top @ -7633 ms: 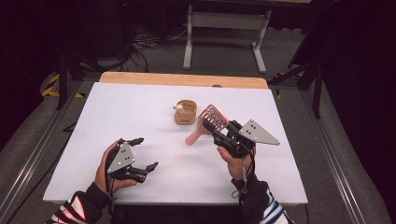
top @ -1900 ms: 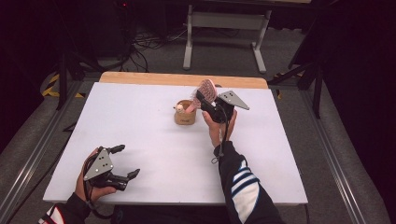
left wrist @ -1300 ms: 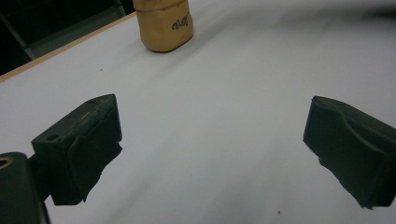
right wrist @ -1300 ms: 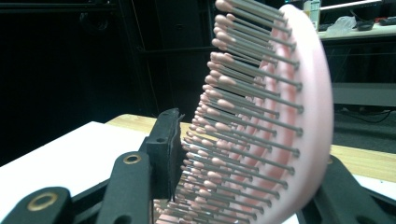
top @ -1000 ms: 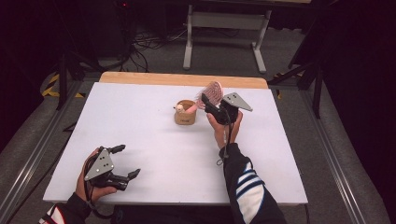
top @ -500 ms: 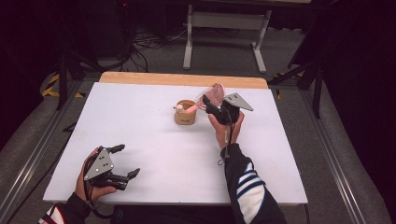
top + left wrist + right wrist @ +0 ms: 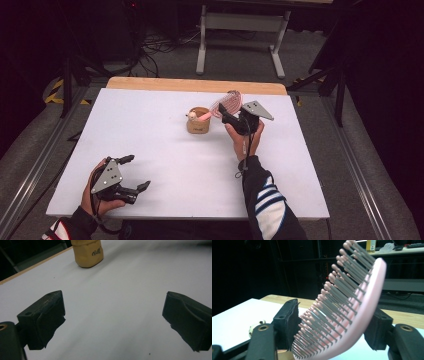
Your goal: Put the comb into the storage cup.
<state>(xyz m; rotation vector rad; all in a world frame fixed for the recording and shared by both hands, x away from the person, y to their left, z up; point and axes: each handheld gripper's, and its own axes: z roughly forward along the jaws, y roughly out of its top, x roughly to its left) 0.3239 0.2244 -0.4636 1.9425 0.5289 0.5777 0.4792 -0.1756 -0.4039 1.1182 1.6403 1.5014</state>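
A pink hairbrush (image 7: pixel 229 101) stands tilted with its handle down in a small tan cup (image 7: pixel 198 121) at the middle back of the white table. My right gripper (image 7: pixel 227 111) is at the brush head, just right of the cup. In the right gripper view the brush (image 7: pixel 352 302) lies between the jaws of this gripper (image 7: pixel 334 322), bristles toward the left pad. The jaws have just been opening and stand slack around the brush. My left gripper (image 7: pixel 139 171) rests near the front left edge, wide open with nothing between its jaws (image 7: pixel 112 315).
A small pale round object (image 7: pixel 191 115) sticks out of the cup beside the brush handle. The cup (image 7: pixel 87 252) lies far ahead of the left gripper. A wooden strip (image 7: pixel 195 85) borders the table's (image 7: pixel 150 140) far edge, with dark floor and stands beyond.
The right gripper lifted the brush from the table and set its handle in the cup. In the last second the brush head tipped a little to the right. The left hand drew back to the front left.
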